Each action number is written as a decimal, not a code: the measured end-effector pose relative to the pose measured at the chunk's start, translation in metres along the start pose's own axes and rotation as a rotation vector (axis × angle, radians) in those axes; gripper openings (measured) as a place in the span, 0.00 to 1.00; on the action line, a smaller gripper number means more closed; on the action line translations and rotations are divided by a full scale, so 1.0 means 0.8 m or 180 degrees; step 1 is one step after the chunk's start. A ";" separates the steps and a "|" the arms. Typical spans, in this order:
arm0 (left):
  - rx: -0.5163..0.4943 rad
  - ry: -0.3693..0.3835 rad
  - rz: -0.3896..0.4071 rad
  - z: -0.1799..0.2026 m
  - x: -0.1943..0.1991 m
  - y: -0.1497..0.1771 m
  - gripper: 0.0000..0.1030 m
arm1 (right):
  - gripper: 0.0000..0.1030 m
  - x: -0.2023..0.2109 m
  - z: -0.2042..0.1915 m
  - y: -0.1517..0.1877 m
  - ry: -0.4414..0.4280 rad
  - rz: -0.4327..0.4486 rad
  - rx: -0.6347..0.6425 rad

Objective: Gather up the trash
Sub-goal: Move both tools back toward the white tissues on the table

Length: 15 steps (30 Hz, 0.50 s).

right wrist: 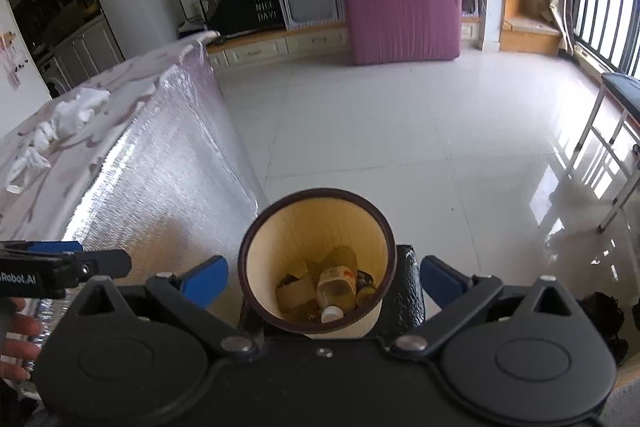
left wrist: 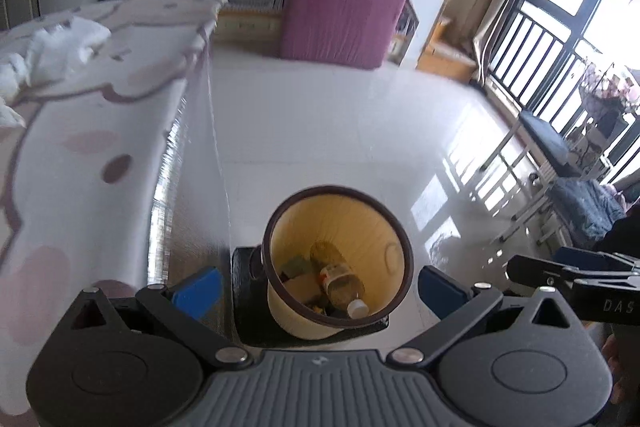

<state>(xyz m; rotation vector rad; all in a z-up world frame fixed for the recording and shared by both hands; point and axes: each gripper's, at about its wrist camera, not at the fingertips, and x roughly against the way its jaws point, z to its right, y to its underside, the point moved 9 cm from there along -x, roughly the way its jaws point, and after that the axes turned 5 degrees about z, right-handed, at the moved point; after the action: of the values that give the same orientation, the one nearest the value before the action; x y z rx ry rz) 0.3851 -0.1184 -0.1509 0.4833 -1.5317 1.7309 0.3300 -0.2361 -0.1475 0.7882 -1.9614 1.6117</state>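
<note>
A cream waste bin (left wrist: 320, 223) with a dark brown rim stands on the floor beside the table, low in the middle of both views (right wrist: 320, 223). Inside lie a plastic bottle (left wrist: 342, 285) (right wrist: 336, 287) with a white cap and some cardboard scraps. My left gripper (left wrist: 320, 291) hovers over the bin, its blue fingertips (left wrist: 198, 293) wide apart and empty. My right gripper (right wrist: 322, 285) is also open above the bin, holding nothing. Crumpled white tissues (left wrist: 60, 47) (right wrist: 76, 115) lie on the table top.
The table (right wrist: 160, 163) carries a pink-patterned cloth with silver foil hanging down its side. A black padded object (right wrist: 408, 291) sits against the bin. Across the glossy tiled floor are a pink mattress (right wrist: 400, 7), low cabinets, a bench (right wrist: 624, 87) and a barred window.
</note>
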 end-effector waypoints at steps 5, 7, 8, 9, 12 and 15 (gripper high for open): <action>0.0021 0.0028 0.0230 -0.010 0.039 -0.009 1.00 | 1.00 0.032 -0.012 -0.004 -0.0009 0.0139 -0.0007; 0.0035 0.0032 0.0318 -0.015 0.049 -0.010 1.00 | 1.00 0.043 -0.016 -0.006 -0.0014 0.0202 0.0006; 0.0050 0.0020 0.0363 -0.019 0.056 -0.010 1.00 | 1.00 0.051 -0.019 -0.008 -0.0017 0.0251 0.0020; 0.0064 0.0013 0.0396 -0.023 0.061 -0.011 1.00 | 1.00 0.056 -0.021 -0.010 -0.0019 0.0288 0.0030; 0.0104 -0.0007 0.0509 -0.038 0.080 -0.012 1.00 | 1.00 0.070 -0.030 -0.013 -0.0043 0.0401 0.0050; 0.0149 -0.0063 0.0602 -0.053 0.097 -0.012 1.00 | 1.00 0.079 -0.040 -0.014 -0.0089 0.0494 0.0079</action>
<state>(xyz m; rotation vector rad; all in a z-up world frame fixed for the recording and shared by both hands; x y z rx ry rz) 0.3513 -0.0558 -0.0980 0.3905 -1.5969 1.9146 0.2926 -0.2144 -0.0902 0.6859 -2.0705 1.7249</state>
